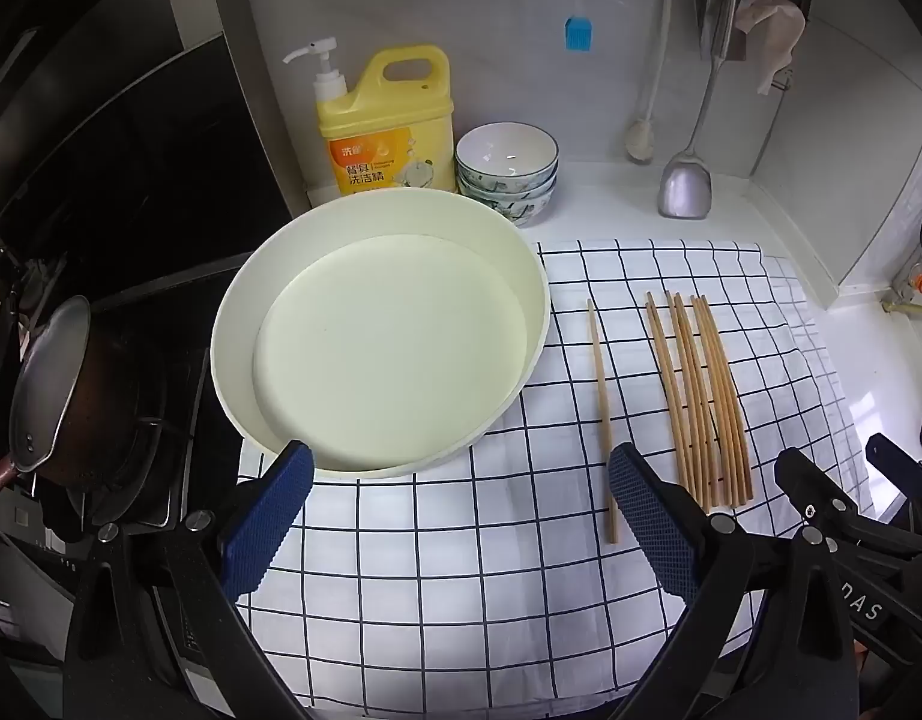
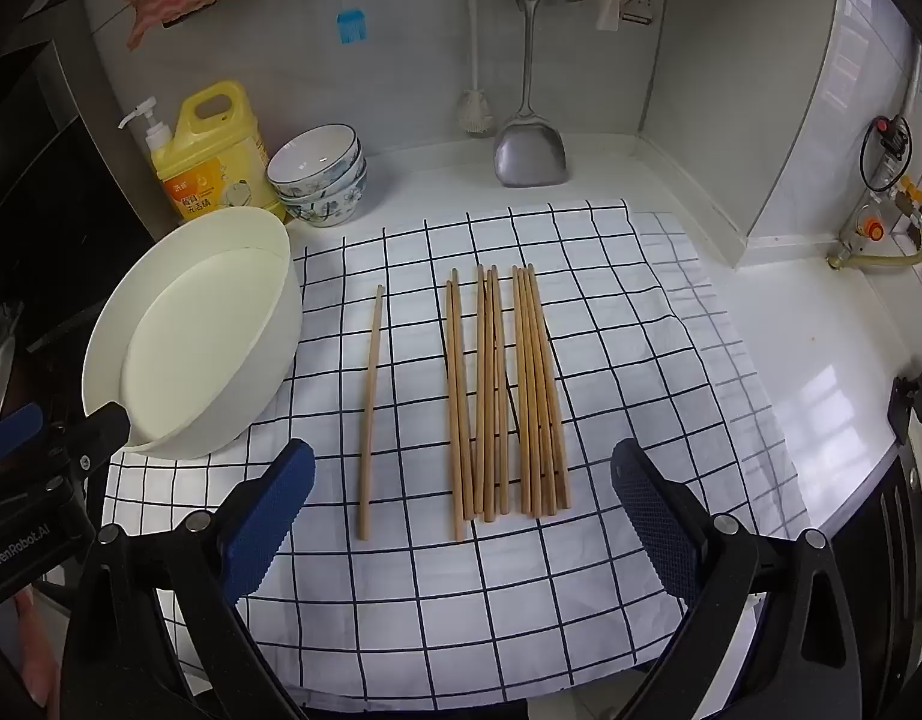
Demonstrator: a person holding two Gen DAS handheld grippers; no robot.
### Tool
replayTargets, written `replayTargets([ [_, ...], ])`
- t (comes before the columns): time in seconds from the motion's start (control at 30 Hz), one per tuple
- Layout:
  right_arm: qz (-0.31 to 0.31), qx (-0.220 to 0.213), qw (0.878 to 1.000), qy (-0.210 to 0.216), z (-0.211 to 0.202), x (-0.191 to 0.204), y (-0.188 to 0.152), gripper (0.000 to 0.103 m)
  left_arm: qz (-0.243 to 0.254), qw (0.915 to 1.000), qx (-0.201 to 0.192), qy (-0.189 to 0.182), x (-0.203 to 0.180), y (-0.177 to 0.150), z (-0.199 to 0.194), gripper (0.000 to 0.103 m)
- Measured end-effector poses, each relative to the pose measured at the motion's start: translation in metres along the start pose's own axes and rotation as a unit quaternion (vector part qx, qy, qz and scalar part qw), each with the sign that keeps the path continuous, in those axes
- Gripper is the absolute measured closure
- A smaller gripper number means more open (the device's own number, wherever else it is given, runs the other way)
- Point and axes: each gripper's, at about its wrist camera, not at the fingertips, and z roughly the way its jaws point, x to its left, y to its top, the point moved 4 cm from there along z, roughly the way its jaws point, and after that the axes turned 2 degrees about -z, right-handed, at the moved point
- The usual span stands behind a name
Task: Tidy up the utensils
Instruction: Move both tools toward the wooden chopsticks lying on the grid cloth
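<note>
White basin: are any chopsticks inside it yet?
No. The white basin holds no chopsticks; the lone chopstick and the chopstick bundle all lie on the checked cloth.

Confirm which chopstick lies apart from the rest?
The single chopstick nearest the white basin. It lies alone on the checked cloth, with a clear gap of cloth between it and the bundle of chopsticks lying side by side to its right.

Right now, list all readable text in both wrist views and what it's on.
"GenRobot.AI": white print on the body of the left gripper, seen in the right wrist view.
"洗洁精": orange label of the yellow detergent bottle; the label's other lines are too blurred to read.
"nAS": partial print on the right gripper body, cut off.
</note>
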Motion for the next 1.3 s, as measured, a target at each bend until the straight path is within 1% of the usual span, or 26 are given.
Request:
replayTargets([
  [1.3,-0.002,0.000,1.000,0.000,-0.0024,0.0047,0.0003,0.008,-0.002,1.0000,-0.002,-0.002,0.0031,-0.0030,-0.0029,0.006],
])
